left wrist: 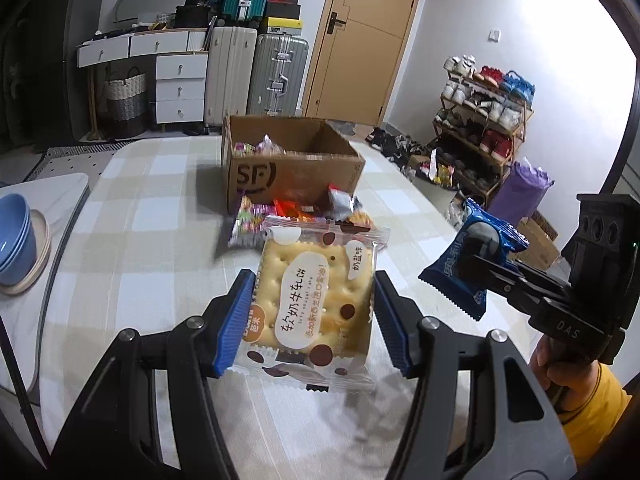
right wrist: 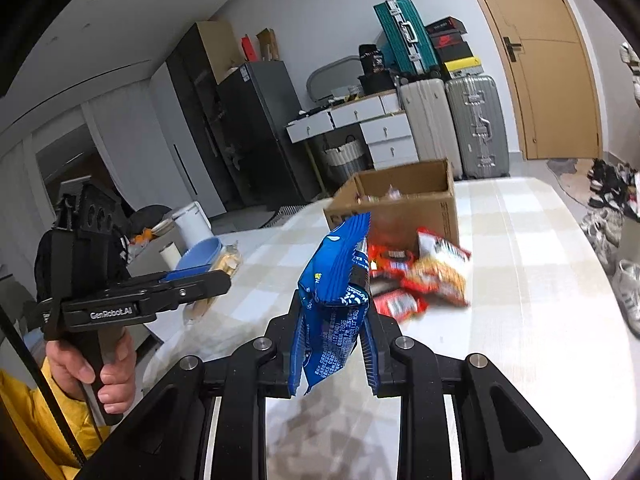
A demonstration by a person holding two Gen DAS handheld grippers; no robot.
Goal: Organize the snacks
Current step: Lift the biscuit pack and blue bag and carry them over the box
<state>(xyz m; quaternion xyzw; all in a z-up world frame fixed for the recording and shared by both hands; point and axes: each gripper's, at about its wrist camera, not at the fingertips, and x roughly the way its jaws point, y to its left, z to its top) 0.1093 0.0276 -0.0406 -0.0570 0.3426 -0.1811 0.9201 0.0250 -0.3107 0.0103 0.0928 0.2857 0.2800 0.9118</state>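
Left wrist room: bare checked tablecloth (left wrist: 132,248) on both sides of the left gripper (left wrist: 310,320); cardboard box (left wrist: 292,160) ahead.
Left wrist hold: pads clamp a flat, square, glossy cracker packet (left wrist: 316,304).
Right wrist room: open cloth to its right; table edge curves beyond.
Right wrist hold: right gripper (right wrist: 332,344) clenched on crinkled blue packet (right wrist: 332,280); snack pile (right wrist: 420,276) ahead, before the box.

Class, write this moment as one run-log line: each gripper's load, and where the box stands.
left gripper: shut on cracker packet | right gripper: shut on blue packet | cardboard box: open, beyond loose snack pile
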